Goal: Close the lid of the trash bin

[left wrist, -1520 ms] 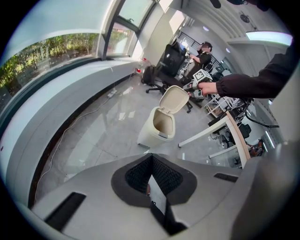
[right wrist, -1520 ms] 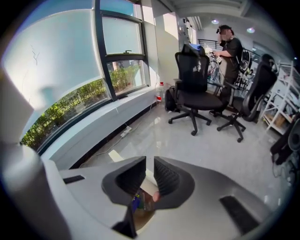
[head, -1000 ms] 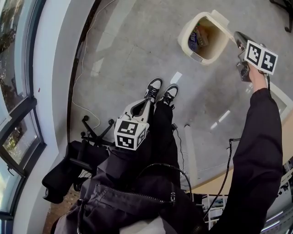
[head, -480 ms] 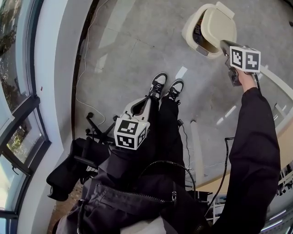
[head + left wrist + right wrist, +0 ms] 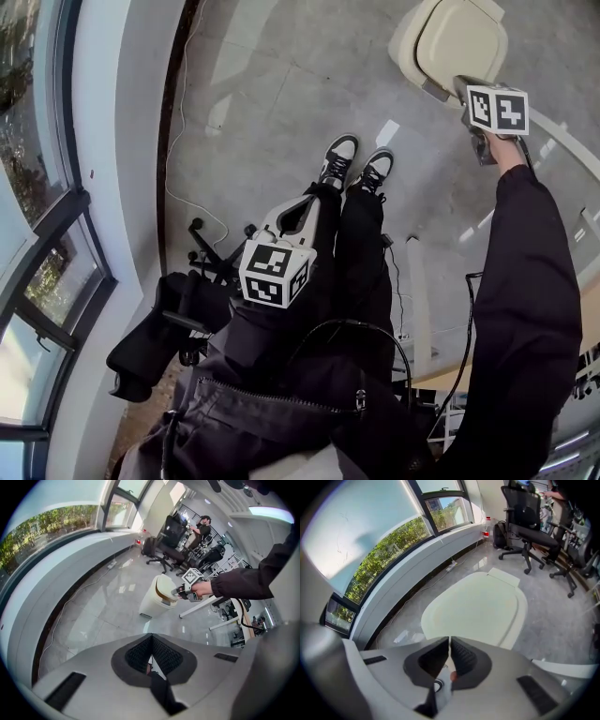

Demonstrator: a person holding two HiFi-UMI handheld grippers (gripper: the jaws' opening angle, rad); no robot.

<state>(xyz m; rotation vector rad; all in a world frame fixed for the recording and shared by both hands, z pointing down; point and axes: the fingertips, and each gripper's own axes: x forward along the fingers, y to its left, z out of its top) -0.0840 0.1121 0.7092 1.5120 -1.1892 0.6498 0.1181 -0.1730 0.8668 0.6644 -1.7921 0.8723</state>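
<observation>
The cream trash bin (image 5: 405,42) stands on the grey floor at the top right of the head view. Its lid (image 5: 457,37) lies down over the opening. In the left gripper view a thin dark gap still shows under the lid (image 5: 166,583). My right gripper (image 5: 461,89) is shut and empty, its tips at the lid's near edge. In the right gripper view the lid (image 5: 473,609) fills the space just beyond the closed jaws (image 5: 449,639). My left gripper (image 5: 307,201) hangs shut and empty over my legs, far from the bin (image 5: 154,602).
My shoes (image 5: 342,155) are on the floor between me and the bin. A black office chair (image 5: 202,272) stands at my left by the curved window wall. A cable (image 5: 183,141) runs along the floor. More chairs (image 5: 525,531) and a white desk leg (image 5: 562,150) lie beyond.
The lid has swung from fully open down over the bin, hiding the rubbish inside. My right gripper came down and inward with it. The left gripper stayed put.
</observation>
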